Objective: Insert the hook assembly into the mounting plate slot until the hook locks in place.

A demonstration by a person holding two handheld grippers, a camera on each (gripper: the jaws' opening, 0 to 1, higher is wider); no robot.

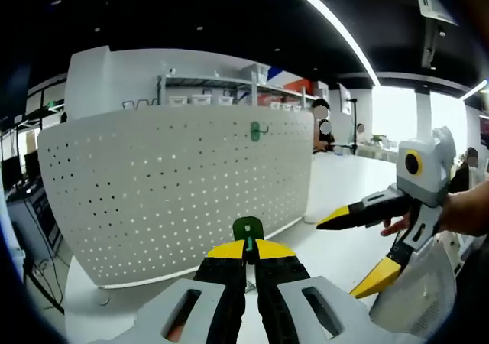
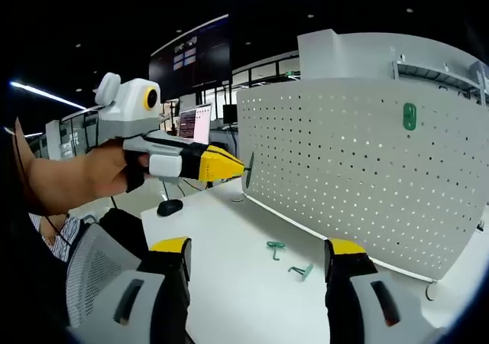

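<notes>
A white perforated mounting plate [image 1: 168,199] stands upright on the white table [image 1: 344,176]; it also shows in the right gripper view [image 2: 367,176]. One green hook [image 1: 258,131] hangs high on the plate [image 2: 409,115]. My left gripper [image 1: 247,248] is shut on another green hook [image 1: 247,228], held a short way in front of the plate's lower part. From the side, the left gripper [image 2: 241,167] holds that hook [image 2: 249,170] near the plate's left edge. My right gripper [image 2: 260,246] is open and holds nothing; it shows at the right [image 1: 338,256], held by a hand [image 1: 466,210].
Two loose green hooks [image 2: 275,246] [image 2: 302,270] lie on the table [image 2: 229,283] before the plate. A black mouse [image 2: 170,206] sits further back. A white mesh item [image 1: 416,290] is at the table's near right. Shelves [image 1: 229,92] and people stand behind.
</notes>
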